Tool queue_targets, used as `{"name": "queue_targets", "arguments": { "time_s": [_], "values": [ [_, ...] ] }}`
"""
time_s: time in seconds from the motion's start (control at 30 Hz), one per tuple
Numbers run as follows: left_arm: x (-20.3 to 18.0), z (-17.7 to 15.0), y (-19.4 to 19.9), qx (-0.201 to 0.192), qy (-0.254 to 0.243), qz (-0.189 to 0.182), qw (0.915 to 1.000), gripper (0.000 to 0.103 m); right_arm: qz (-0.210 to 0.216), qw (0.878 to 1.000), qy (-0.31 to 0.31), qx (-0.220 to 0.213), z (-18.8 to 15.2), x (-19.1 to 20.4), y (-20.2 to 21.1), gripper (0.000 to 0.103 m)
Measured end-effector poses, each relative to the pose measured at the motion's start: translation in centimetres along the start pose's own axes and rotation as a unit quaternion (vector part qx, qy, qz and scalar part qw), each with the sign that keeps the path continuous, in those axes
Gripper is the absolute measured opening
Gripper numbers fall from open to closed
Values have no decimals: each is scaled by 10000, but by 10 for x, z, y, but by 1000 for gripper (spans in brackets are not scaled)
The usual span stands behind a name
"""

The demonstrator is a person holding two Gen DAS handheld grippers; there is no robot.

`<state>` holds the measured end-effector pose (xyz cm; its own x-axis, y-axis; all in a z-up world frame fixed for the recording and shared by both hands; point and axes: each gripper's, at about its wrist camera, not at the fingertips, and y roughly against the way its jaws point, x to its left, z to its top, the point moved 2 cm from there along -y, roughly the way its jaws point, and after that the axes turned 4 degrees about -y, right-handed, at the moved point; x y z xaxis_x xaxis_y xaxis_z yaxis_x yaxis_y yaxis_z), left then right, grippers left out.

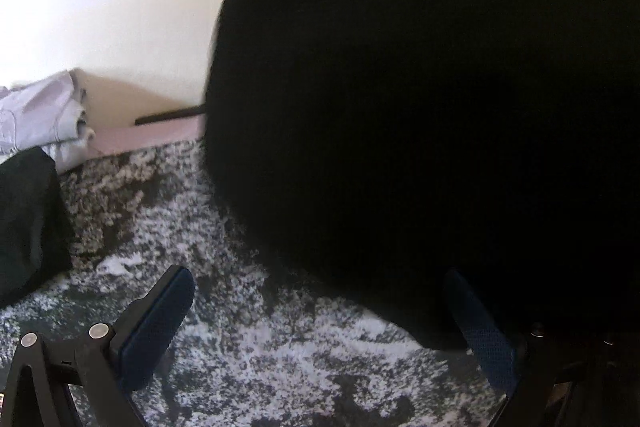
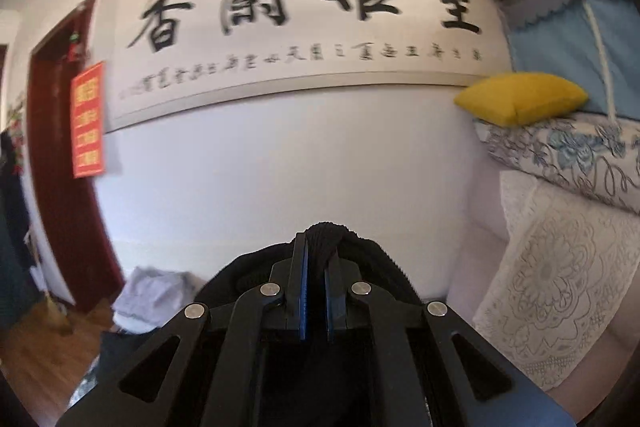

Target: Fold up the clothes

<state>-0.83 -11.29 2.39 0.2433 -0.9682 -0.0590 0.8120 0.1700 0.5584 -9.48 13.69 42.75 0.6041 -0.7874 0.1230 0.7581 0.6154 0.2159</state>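
Two grippers | left gripper (image 1: 320, 311) spread, black garment (image 1: 420, 107) blocks view | right gripper (image 2: 316, 259) pinching it

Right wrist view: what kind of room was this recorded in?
Probably a living room or bedroom in a home: a framed calligraphy scroll on the wall, a yellow cushion on floral bedding, and a red wooden door.

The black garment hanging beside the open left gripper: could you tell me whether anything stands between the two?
Nothing visible does. The left gripper is open over the mottled rug, and the black garment already hangs against its right finger. The right gripper is shut on the same dark knit fabric, holding it up.
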Motion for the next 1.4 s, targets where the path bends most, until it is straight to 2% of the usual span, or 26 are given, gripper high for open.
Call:
{"name": "queue_targets", "arguments": {
  "time_s": [0.13,0.17,0.2,0.23,0.27,0.3,0.4,0.5,0.6,0.63,0.7,0.77,0.8,0.93,0.97,1.0,1.03,1.07,1.1,1.13,1.2,1.27,1.3,1.33,1.37,1.4],
  "values": [
    [14,6,17,-226,177,110,9995,103,90,9995,36,307,-23,18,-10,6],
    [20,7,19,-258,215,199,9992,103,73,9987,-2,502,-32,18,-24,8],
    [25,9,21,-289,252,288,9988,103,-33,9958,44,917,-47,18,-47,11],
    [32,10,21,-273,308,431,9982,103,-194,9892,145,1444,-66,17,-76,37],
    [39,10,20,-255,365,575,9974,103,-464,9771,279,2059,-90,14,-107,84],
    [47,11,19,-209,457,683,9964,103,-777,9647,334,2495,-117,6,-132,96],
    [75,9,11,53,835,796,9933,103,-1546,9311,279,3291,-199,-30,-186,89],
    [104,6,3,227,1183,911,9885,103,-1719,9068,-235,3841,-287,-69,-205,89],
    [123,6,4,186,1460,1295,9806,103,-955,8770,-741,4651,-380,-78,-204,89],
    [131,7,5,162,1517,1396,9784,103,-625,8646,-898,4904,-415,-74,-197,89],
    [142,7,5,139,1619,1542,9746,103,-79,8487,-1031,5187,-472,-55,-181,89],
    [151,5,3,161,1733,1585,9719,103,352,8435,-977,5271,-520,-29,-167,89],
    [157,4,0,196,1799,1582,9707,103,508,8464,-850,5233,-539,-15,-162,89],
    [169,-2,-7,344,1956,1611,9668,103,738,8904,-418,4471,-548,27,-177,89],
    [172,-3,-9,370,1976,1594,9665,103,863,8964,-461,4323,-547,37,-188,89],
    [173,-3,-9,379,1994,1590,9662,103,995,8931,-504,4358,-548,48,-201,89],
    [175,-4,-8,387,2013,1587,9658,103,1071,8812,-438,4584,-552,59,-214,74],
    [176,-5,-8,398,2028,1587,9655,103,1122,8658,-313,4867,-557,72,-225,24],
    [178,-6,-7,410,2043,1587,9651,103,1079,8641,-80,4915,-554,83,-230,18],
    [180,-7,-6,407,2079,1570,9646,103,1060,8721,77,4776,-542,89,-226,17],
    [184,-8,-6,419,2139,1537,9638,103,1241,9041,48,4088,-493,89,-197,17],
    [186,-10,-7,452,2182,1508,9631,103,1494,9290,-180,3380,-445,82,-143,17],
    [186,-10,-8,468,2204,1493,9628,103,1733,9324,-104,3171,-432,86,-114,17],
    [187,-11,-9,484,2225,1478,9624,103,1958,9307,85,3088,-426,94,-90,19],
    [188,-11,-10,500,2247,1463,9621,103,2264,9151,420,3312,-435,106,-64,29],
    [189,-12,-11,517,2269,1448,9617,103,2525,8869,771,3791,-459,119,-46,37]
  ]
}}
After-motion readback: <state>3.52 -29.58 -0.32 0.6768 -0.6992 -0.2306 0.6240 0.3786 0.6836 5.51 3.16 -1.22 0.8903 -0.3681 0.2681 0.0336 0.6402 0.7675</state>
